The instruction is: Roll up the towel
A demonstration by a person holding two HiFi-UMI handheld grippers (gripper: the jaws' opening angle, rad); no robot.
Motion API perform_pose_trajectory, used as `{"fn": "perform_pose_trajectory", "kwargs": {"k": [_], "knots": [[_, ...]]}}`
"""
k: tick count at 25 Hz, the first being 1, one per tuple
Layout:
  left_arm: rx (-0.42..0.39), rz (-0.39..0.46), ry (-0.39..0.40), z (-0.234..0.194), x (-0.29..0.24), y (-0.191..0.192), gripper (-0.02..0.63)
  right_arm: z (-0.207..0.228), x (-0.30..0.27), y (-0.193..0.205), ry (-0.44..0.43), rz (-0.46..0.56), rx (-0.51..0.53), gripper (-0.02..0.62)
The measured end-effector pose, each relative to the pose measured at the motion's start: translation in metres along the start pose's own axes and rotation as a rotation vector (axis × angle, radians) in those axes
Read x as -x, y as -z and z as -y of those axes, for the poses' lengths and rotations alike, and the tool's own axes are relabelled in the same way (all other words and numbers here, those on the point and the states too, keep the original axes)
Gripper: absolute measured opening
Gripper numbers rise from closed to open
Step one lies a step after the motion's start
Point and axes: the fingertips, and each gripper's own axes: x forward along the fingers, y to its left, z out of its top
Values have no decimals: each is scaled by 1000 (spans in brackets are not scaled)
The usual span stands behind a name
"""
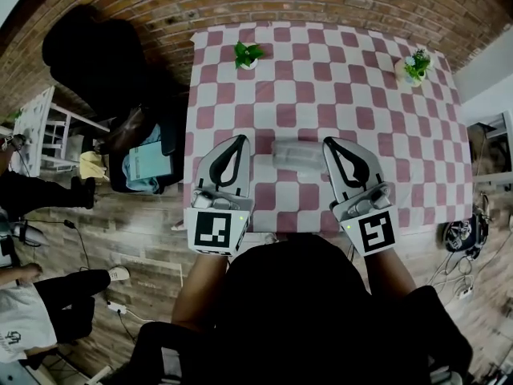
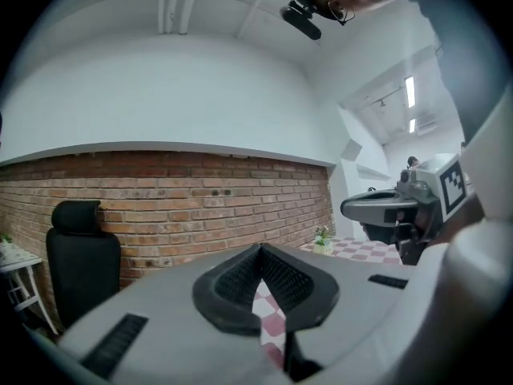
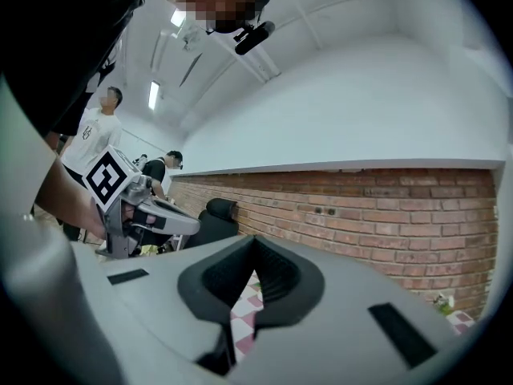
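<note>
The bench [image 1: 321,79], checked red and white, is filling the middle of the scene; the left gripper [image 1: 240,138] and the right gripper [image 1: 328,141] are hovering over its near half, each with jaws clenched on nothing; the towel [image 1: 295,152] is lying between them as a pale roll; one potted plant [image 1: 248,54] is standing far left, a second potted plant [image 1: 416,65] far right.

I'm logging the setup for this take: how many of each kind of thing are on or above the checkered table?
Potted plants: 2, one toward the left, one toward the right.
Towel: 1, lying rolled up.
Hand-held grippers: 2, the left hand-held gripper and the right hand-held gripper, both shut and empty.
Total: 5.
</note>
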Motion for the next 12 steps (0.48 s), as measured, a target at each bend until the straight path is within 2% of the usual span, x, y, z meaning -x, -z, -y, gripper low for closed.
{"fn": "perform_pose_trajectory", "kwargs": {"k": [12], "knots": [[-11, 15, 12, -4, 11, -1, -3, -7, -9, -6, -3, 32, -24, -2]]}}
